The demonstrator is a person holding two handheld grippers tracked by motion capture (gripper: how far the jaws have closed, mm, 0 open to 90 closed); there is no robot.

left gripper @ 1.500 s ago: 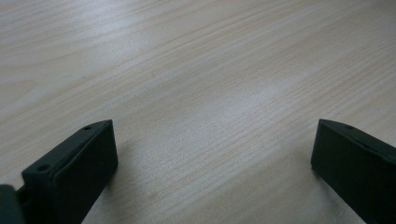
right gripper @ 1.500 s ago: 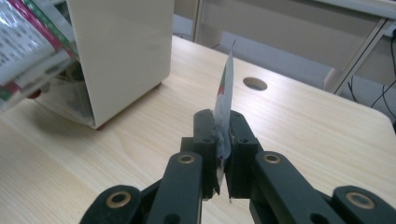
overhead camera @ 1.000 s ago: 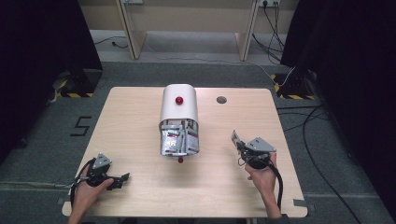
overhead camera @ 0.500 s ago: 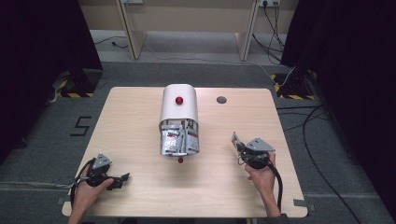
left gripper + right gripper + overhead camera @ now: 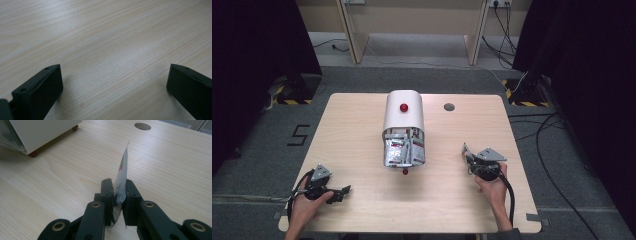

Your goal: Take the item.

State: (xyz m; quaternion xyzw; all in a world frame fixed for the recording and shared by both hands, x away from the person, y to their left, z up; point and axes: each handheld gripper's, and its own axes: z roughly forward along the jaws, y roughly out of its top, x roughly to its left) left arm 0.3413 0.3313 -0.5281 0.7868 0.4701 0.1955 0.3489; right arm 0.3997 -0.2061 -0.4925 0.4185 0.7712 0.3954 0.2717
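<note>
A white dispenser (image 5: 404, 116) stuffed with packets (image 5: 404, 150) blocks the centre of the bench (image 5: 352, 130); bare wood lies open to its left, right and near side, a small hole (image 5: 449, 107) far right.

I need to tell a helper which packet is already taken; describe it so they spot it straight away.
On the wooden table, look right of the white box full of packets. The right gripper pinches one thin silvery packet upright: the only one outside the box.
</note>
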